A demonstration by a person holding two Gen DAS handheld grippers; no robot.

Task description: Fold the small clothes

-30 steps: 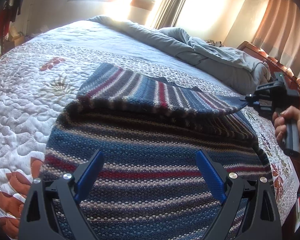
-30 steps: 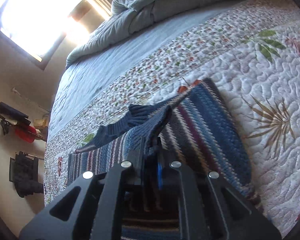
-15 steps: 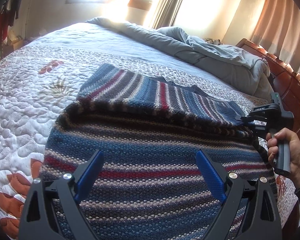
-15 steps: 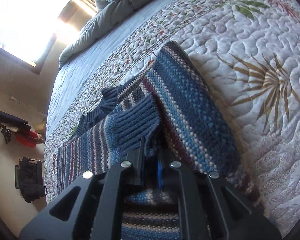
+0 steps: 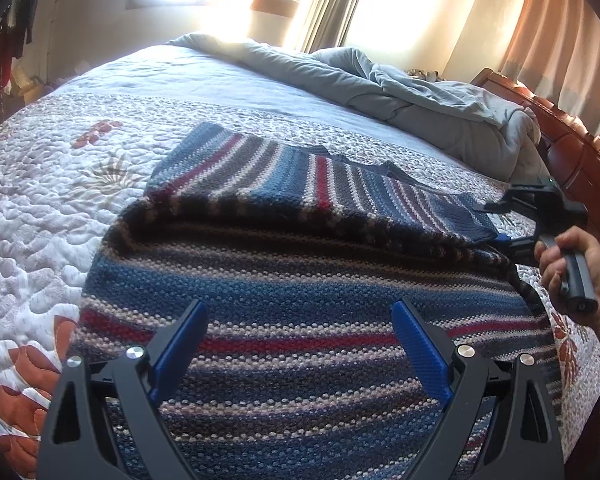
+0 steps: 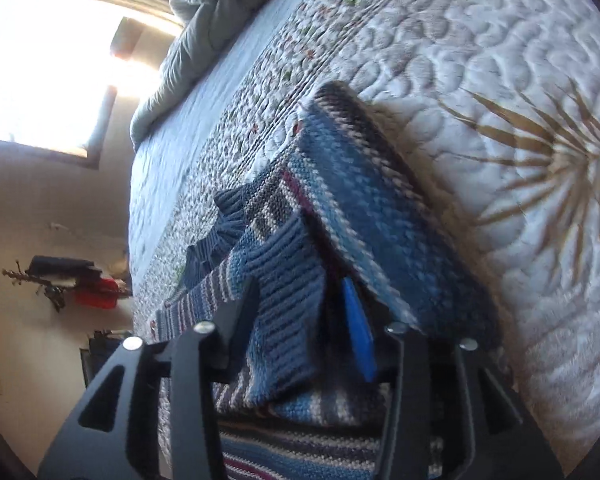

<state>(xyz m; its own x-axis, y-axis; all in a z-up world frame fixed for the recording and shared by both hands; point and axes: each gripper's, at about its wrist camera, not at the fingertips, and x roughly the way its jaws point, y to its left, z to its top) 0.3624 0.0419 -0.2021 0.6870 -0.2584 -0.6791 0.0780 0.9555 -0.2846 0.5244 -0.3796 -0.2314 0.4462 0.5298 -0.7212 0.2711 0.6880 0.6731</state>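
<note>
Quilted bedspread lies bare around the striped knit sweater, folded mid-bed; no writing is legible. Left gripper hovers spread above it. Right gripper is opening, ribbed hem between its fingers.

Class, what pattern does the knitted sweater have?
Blue, red, grey and cream stripes; sweater shows best in the left wrist view.

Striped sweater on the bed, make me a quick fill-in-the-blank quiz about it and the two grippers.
1. The striped sweater lies on a quilted ____.
2. The left gripper hovers over the sweater with its jaws ____.
3. The ribbed blue cuff sits between the jaws of the ____ gripper, which are opening.
4. At the far end of the bed lies a bunched ____ comforter.

Missing words: bedspread; open; right; grey
</note>
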